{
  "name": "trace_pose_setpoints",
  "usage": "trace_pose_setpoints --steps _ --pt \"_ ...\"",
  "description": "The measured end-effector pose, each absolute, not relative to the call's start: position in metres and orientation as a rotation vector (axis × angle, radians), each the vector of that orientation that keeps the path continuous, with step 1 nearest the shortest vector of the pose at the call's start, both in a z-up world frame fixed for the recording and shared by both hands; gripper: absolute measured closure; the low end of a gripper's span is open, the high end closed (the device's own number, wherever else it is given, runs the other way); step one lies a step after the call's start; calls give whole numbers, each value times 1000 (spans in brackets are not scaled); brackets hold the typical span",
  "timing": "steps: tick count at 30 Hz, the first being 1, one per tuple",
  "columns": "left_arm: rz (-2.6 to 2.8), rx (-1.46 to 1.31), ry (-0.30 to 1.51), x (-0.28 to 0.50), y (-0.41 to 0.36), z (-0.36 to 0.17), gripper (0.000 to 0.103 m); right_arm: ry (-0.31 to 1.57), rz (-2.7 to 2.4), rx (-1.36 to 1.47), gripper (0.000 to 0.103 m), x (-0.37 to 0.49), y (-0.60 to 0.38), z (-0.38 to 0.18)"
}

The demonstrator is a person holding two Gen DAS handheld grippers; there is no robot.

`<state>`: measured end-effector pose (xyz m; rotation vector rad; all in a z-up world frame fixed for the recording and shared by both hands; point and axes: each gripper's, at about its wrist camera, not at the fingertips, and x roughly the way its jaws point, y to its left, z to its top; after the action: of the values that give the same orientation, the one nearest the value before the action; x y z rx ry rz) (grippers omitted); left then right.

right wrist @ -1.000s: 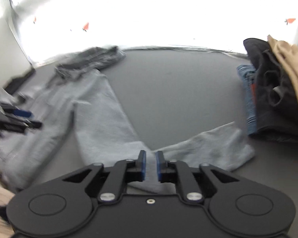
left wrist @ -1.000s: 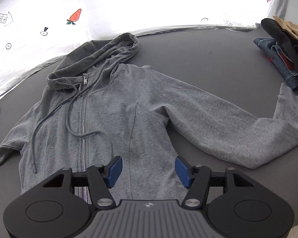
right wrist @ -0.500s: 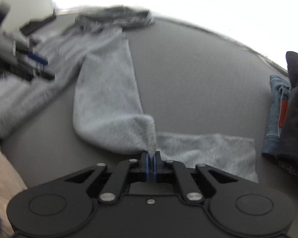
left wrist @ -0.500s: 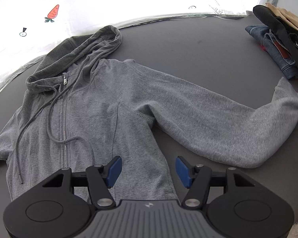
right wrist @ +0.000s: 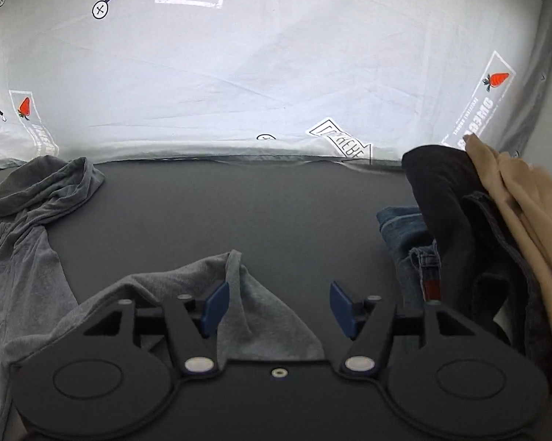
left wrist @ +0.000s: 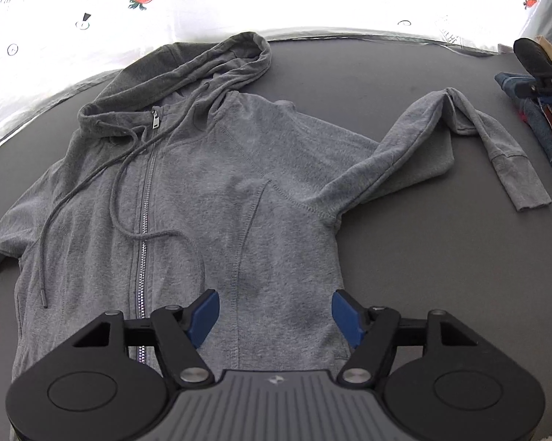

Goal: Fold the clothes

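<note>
A grey zip-up hoodie (left wrist: 209,183) lies face up on the dark grey surface, hood toward the far edge. Its right sleeve (left wrist: 434,139) is bent at the elbow, cuff (left wrist: 522,183) pointing back toward me. My left gripper (left wrist: 274,314) hovers open over the hoodie's lower body, nothing between its blue pads. My right gripper (right wrist: 276,307) is open above the bent sleeve (right wrist: 253,312), which lies loose between and under its fingers. The hood (right wrist: 51,183) shows at the left of the right wrist view. The left sleeve runs out of view.
A pile of clothes stands at the right: jeans (right wrist: 408,242), a black garment (right wrist: 445,198) and a tan one (right wrist: 526,228); the same pile (left wrist: 540,117) shows in the left wrist view. A white printed sheet (right wrist: 276,73) borders the far edge. Bare dark surface (right wrist: 257,205) lies between hoodie and pile.
The right gripper, shut on the sleeve, carried it inward and folded it at the elbow, then opened and let it go. The left gripper shifted slightly over the hoodie, staying open.
</note>
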<state>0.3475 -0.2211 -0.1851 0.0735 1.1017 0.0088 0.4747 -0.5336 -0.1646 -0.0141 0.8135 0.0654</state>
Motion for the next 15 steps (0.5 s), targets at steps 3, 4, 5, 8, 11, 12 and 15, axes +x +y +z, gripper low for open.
trace_pose_setpoints --steps 3,4,5,8,11,12,15 --pt "11 52 1112 352 -218 -187 34 905 102 17 39 451 -524 -196" --pt "12 45 1115 353 -217 -188 34 932 104 -8 38 445 -517 -206" --pt "11 45 1111 352 -217 -187 34 950 102 -37 39 441 -510 -216" --pt "6 48 1094 347 -219 -183 34 990 61 -55 36 438 -501 -243" --pt "1 50 1077 342 -221 -179 34 970 1 30 70 436 -512 -244" --pt "-1 51 1071 340 -221 -178 34 971 -14 72 90 435 -518 -242" --pt "-6 54 1054 335 -223 -174 34 946 -46 263 96 421 -552 -213"
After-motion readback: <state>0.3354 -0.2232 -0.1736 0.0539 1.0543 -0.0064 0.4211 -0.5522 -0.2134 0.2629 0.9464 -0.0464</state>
